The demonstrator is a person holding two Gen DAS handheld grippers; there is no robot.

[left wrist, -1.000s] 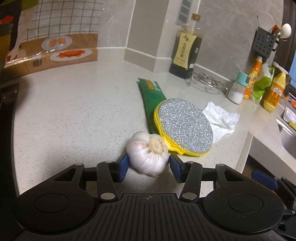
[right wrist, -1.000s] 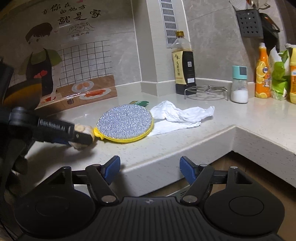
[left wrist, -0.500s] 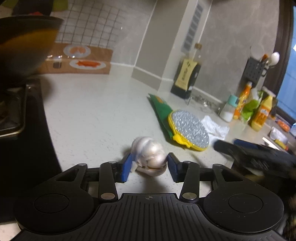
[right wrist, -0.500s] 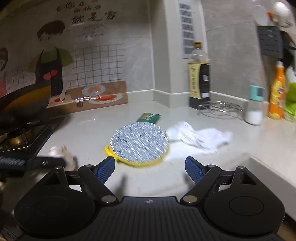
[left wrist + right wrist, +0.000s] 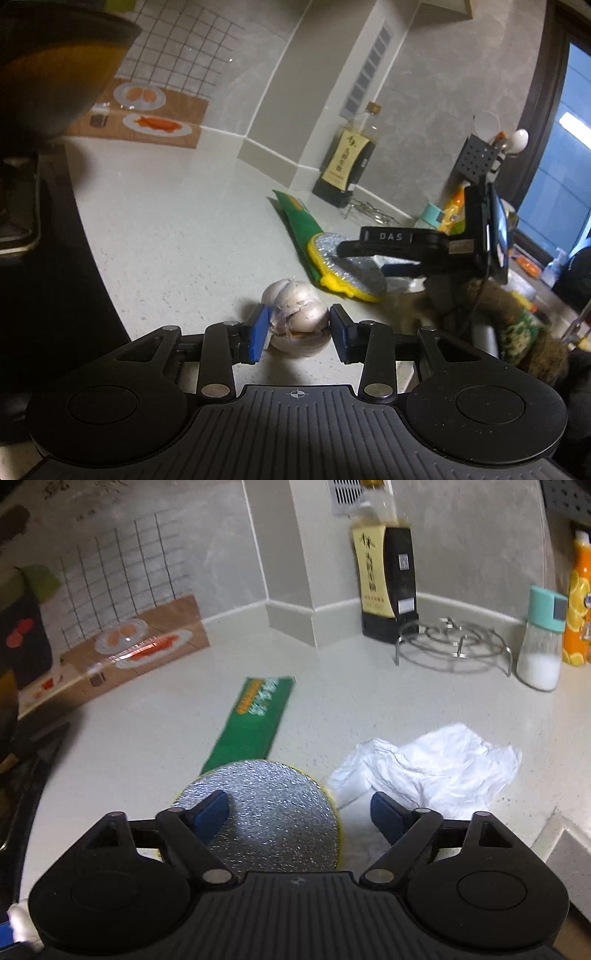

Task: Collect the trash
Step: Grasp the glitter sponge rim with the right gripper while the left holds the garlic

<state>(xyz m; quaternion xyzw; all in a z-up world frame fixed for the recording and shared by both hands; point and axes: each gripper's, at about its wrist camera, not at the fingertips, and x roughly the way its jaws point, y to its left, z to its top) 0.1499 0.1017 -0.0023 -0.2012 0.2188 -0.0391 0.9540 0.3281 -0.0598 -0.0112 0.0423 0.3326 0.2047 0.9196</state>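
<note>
In the left wrist view my left gripper (image 5: 297,328) is shut on a white garlic bulb (image 5: 298,318) and holds it just above the pale counter (image 5: 166,229). Beyond it lie a green wrapper (image 5: 299,225) and a round silver scouring pad with a yellow rim (image 5: 351,269). My right gripper (image 5: 300,812) is open and hovers over the scouring pad (image 5: 273,808). A crumpled white tissue (image 5: 436,768) lies just right of the pad, by the right fingertip (image 5: 388,812). The green wrapper (image 5: 255,720) lies beyond the pad.
A dark sauce bottle (image 5: 384,587), a wire trivet (image 5: 454,642), a salt shaker (image 5: 541,650) and an orange bottle (image 5: 576,605) stand at the back right. A stove and a pan (image 5: 44,74) are on the left. The counter's edge (image 5: 561,830) runs at the right.
My left gripper lifted the garlic and drew it back from the scouring pad. My right gripper came up from below the counter edge and now hovers over the pad.
</note>
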